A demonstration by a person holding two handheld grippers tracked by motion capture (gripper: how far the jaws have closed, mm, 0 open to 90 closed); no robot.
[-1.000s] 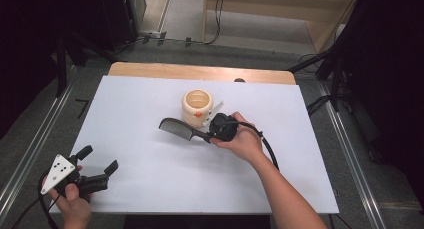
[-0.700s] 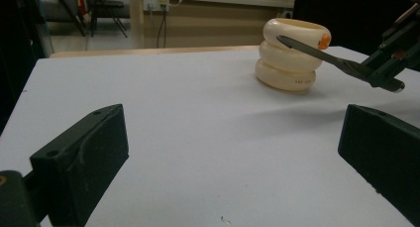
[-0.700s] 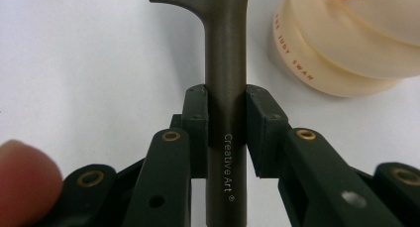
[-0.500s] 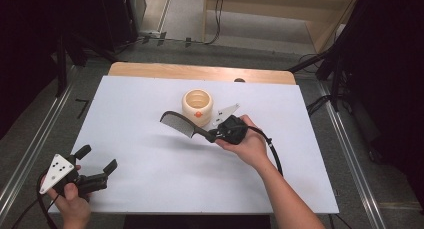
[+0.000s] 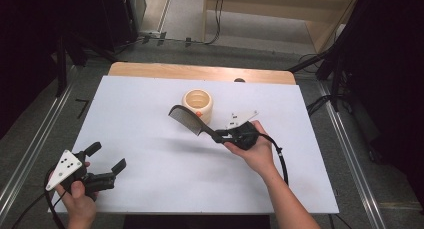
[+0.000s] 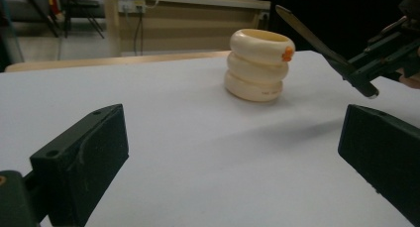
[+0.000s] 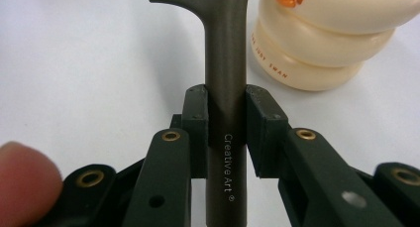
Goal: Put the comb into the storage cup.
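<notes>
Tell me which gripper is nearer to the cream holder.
Right. The right gripper holds the comb just beside the cream holder; the left gripper rests far away, near the table's front-left corner.

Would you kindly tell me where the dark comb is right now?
In the high view the dark plastic comb is clamped by its handle in the right gripper, lifted just left of the cream ringed holder.

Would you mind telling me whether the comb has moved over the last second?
Yes. The comb, held in the right hand-held gripper, has risen off the table and swung toward the cream holder, its head now beside the rim.
</notes>
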